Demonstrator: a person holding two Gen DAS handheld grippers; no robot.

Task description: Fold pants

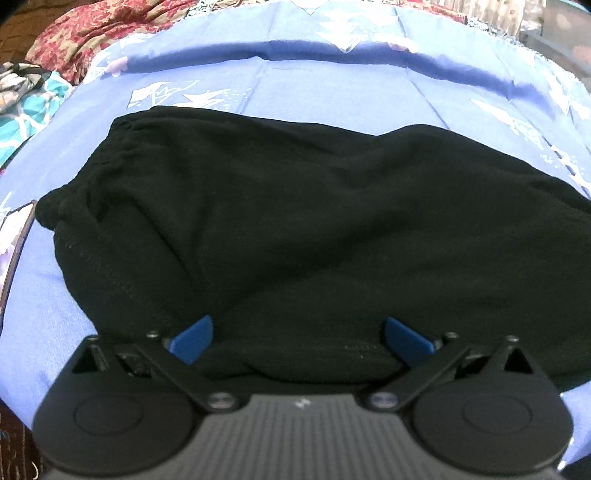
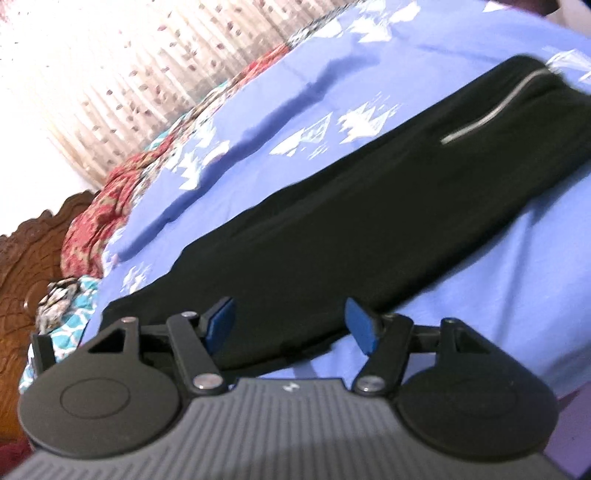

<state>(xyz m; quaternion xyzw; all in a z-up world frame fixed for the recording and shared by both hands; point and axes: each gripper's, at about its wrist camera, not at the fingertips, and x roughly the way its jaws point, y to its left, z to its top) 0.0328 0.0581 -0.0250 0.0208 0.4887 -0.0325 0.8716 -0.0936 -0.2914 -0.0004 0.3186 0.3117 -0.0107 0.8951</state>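
Black pants (image 1: 295, 221) lie spread on a blue patterned bedsheet (image 1: 332, 88). In the left wrist view the elastic waistband is at the upper left and the near edge bunches between my fingers. My left gripper (image 1: 298, 334) is open, its blue pads either side of the near cloth edge, not closed on it. In the right wrist view the pants (image 2: 369, 229) stretch away to the upper right, with a grey zip pocket (image 2: 491, 110) near the far end. My right gripper (image 2: 291, 323) is open over the near end of the pants.
A red floral blanket (image 1: 92, 33) and a teal patterned cloth (image 1: 26, 107) lie at the bed's far left. A carved wooden headboard (image 2: 22, 266) and a patterned curtain (image 2: 147, 66) show in the right wrist view. A dark flat object (image 1: 14, 251) lies at the left edge.
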